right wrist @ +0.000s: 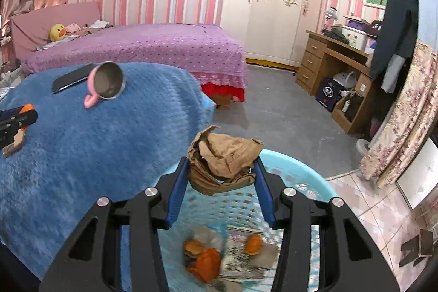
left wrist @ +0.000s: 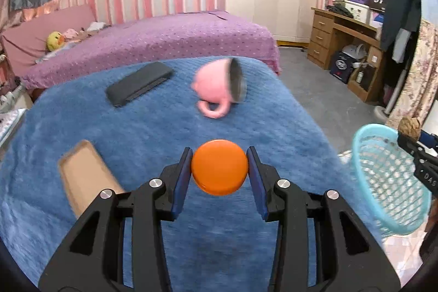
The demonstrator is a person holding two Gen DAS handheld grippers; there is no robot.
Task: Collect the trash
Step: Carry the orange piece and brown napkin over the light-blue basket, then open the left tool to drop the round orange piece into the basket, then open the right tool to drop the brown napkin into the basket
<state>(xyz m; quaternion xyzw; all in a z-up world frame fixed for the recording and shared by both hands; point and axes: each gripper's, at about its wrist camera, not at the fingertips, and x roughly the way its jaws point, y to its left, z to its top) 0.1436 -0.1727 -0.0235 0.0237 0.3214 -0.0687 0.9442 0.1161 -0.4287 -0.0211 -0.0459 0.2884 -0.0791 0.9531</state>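
My left gripper [left wrist: 219,171] is shut on an orange round lid [left wrist: 219,171] and holds it above the blue blanket [left wrist: 137,127]. My right gripper [right wrist: 222,174] is shut on a crumpled brown paper bag [right wrist: 223,159] and holds it over the light blue mesh basket [right wrist: 301,177]. The basket holds orange peels [right wrist: 205,260] and a printed wrapper [right wrist: 241,256]. In the left wrist view the basket [left wrist: 388,182] is at the right, off the blanket's edge, with the right gripper and bag [left wrist: 409,125] above its rim.
A pink mug [left wrist: 219,89] lies on its side on the blanket beside a black case [left wrist: 139,86]. A shallow cardboard tray [left wrist: 84,177] lies at the left. A purple bed [right wrist: 137,48], a wooden desk [right wrist: 336,64] and grey floor lie beyond.
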